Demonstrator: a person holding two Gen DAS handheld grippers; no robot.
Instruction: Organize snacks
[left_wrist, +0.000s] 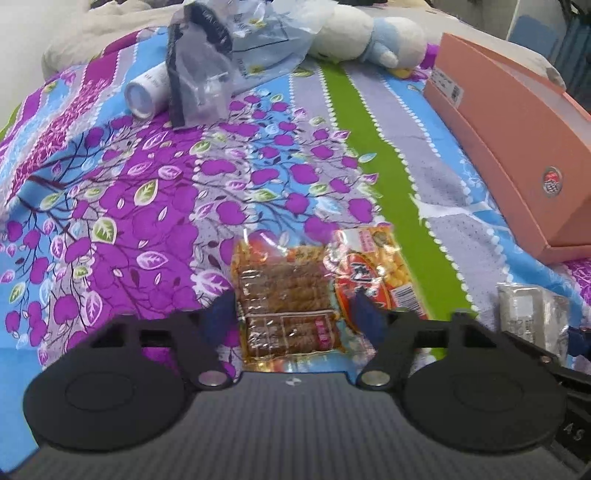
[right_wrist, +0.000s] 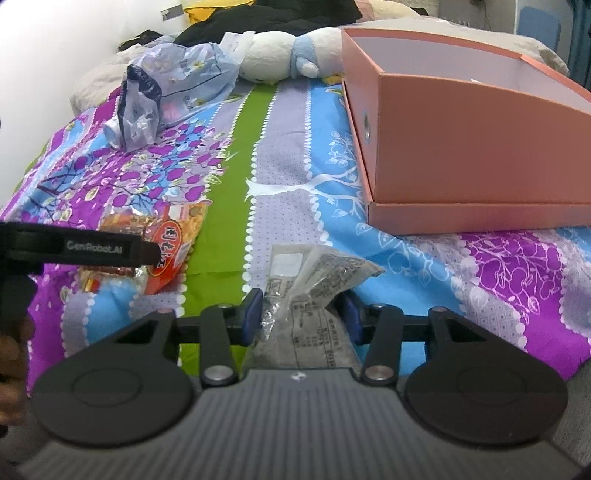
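A clear packet of brown snack sticks and an orange-red snack packet lie side by side on the flowered bedspread. My left gripper is open with its blue pads on either side of the brown packet. My right gripper has its blue pads on both sides of a grey printed packet, which also shows in the left wrist view; firm contact is unclear. The two snack packets show at left in the right wrist view, partly hidden by the left gripper's body. An open pink box stands at the right.
The pink box also shows in the left wrist view. A crumpled plastic bag, a white tube and a white plush toy lie at the far end of the bed. A pillow lies behind them.
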